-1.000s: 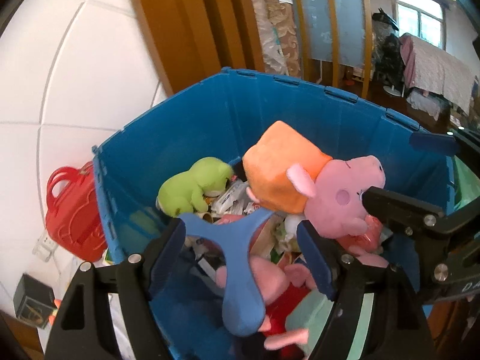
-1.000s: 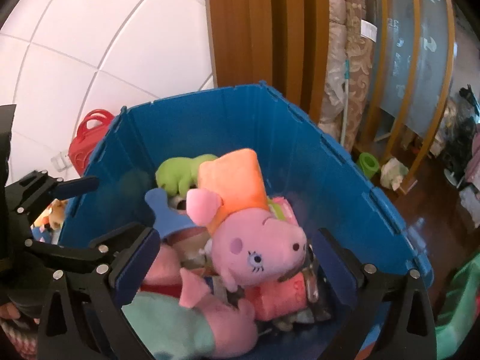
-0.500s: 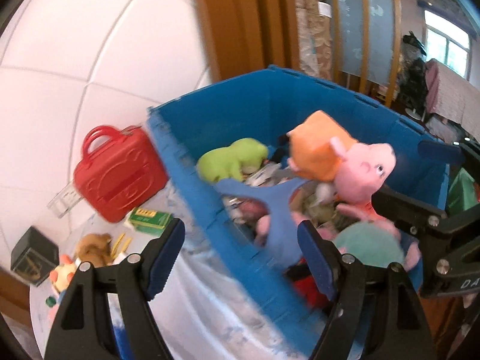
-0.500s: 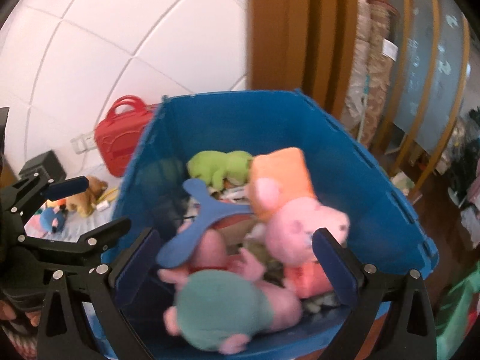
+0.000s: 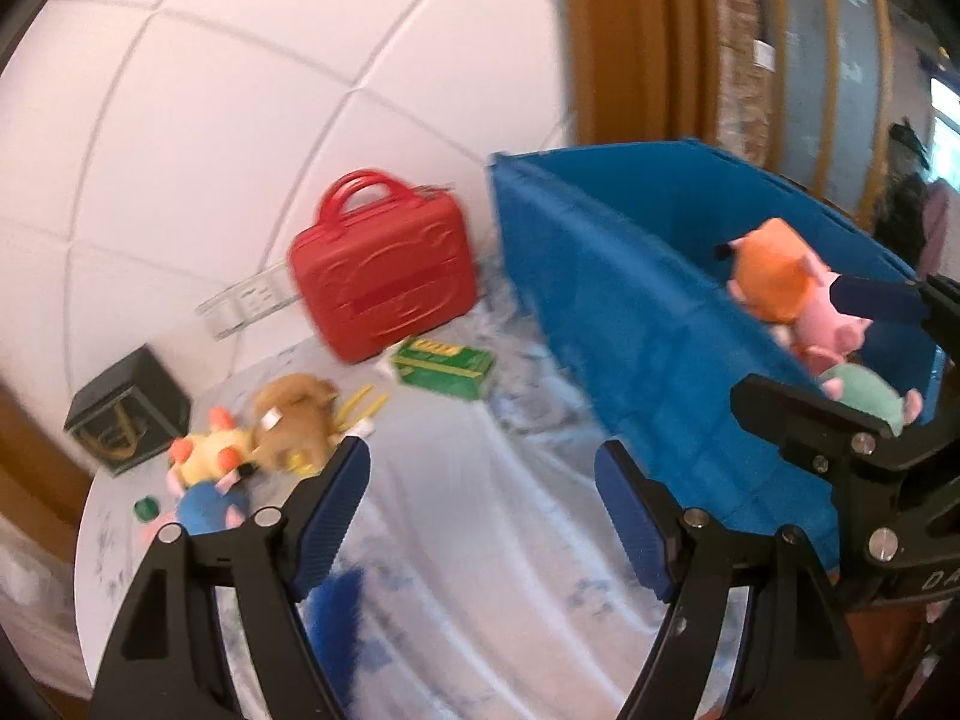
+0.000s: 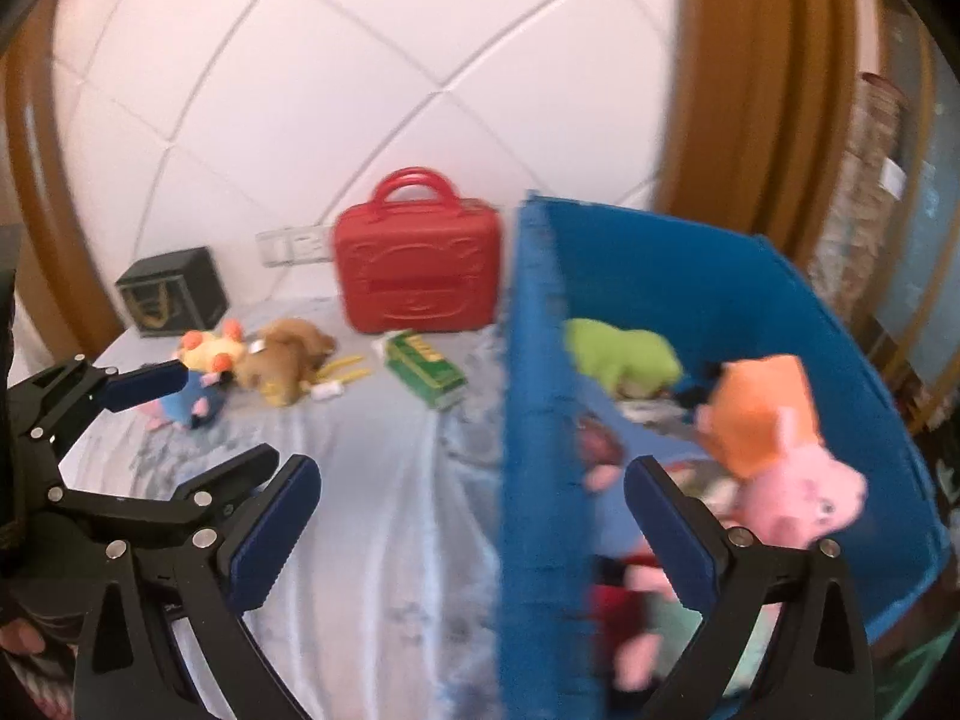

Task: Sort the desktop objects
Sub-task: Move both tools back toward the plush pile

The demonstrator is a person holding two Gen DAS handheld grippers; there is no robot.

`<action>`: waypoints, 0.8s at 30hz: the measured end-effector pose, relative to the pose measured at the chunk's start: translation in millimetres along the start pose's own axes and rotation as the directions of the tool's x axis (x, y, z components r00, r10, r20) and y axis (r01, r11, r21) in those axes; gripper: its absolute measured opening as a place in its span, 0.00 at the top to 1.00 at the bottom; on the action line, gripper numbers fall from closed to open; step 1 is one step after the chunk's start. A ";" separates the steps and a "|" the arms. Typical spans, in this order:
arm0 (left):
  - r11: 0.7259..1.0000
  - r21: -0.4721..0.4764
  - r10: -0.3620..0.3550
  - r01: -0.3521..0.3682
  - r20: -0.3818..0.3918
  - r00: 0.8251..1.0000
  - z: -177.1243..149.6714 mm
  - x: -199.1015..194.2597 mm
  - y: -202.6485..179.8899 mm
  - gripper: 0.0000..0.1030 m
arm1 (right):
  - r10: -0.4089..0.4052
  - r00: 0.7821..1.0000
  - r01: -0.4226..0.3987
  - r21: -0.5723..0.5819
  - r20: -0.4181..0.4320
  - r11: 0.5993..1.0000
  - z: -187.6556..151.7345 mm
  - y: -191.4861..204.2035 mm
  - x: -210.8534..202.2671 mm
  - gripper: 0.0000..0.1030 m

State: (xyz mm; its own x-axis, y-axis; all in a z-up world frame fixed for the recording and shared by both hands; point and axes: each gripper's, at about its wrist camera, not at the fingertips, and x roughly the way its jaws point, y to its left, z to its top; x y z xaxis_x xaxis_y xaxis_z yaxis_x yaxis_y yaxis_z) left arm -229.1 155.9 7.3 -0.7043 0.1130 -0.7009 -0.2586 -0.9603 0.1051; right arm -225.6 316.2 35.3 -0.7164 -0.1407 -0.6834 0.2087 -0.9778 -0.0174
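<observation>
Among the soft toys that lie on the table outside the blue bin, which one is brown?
The brown plush toy, in the middle of the group. The yellow toy with orange tips lies beside it toward the black box, and the blue one lies nearer the camera.

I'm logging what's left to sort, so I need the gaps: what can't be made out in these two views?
- Blue bin: its lower contents are hidden by its near wall in the left wrist view and smeared by motion blur in the right.
- Green box: printing too blurred to read.
- Small toys beside the brown plush: overlapping, too small to count.
- Black box: contents unseen.
</observation>
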 end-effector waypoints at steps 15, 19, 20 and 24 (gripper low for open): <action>0.963 -0.216 0.128 -0.158 -0.146 0.981 -109.4 19.0 145.1 0.25 | 0.168 0.979 -0.177 -0.080 -0.114 0.981 -15.6 123.3 75.4 0.00; 0.944 -0.265 0.152 -0.196 -0.180 0.972 -130.3 22.3 181.2 0.25 | 0.196 0.970 -0.212 -0.101 -0.146 0.972 -16.5 152.5 94.4 0.00; 0.939 -0.275 0.161 -0.208 -0.185 0.970 -135.2 22.0 190.8 0.25 | 0.202 0.967 -0.220 -0.110 -0.153 0.969 -16.4 160.4 98.9 0.00; 0.918 -0.317 0.180 -0.239 -0.207 0.962 -150.0 25.3 226.9 0.25 | 0.222 0.957 -0.248 -0.134 -0.185 0.959 -14.4 191.8 121.1 0.00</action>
State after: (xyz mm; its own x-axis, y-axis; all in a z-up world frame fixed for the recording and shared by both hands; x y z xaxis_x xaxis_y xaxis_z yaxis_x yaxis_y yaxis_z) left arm -206.4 -97.4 -92.4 -0.5868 -0.1166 -0.8013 0.1406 -0.9892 0.0410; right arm -262.7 113.8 -61.3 -0.5163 -0.3228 -0.7932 0.4669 -0.8826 0.0553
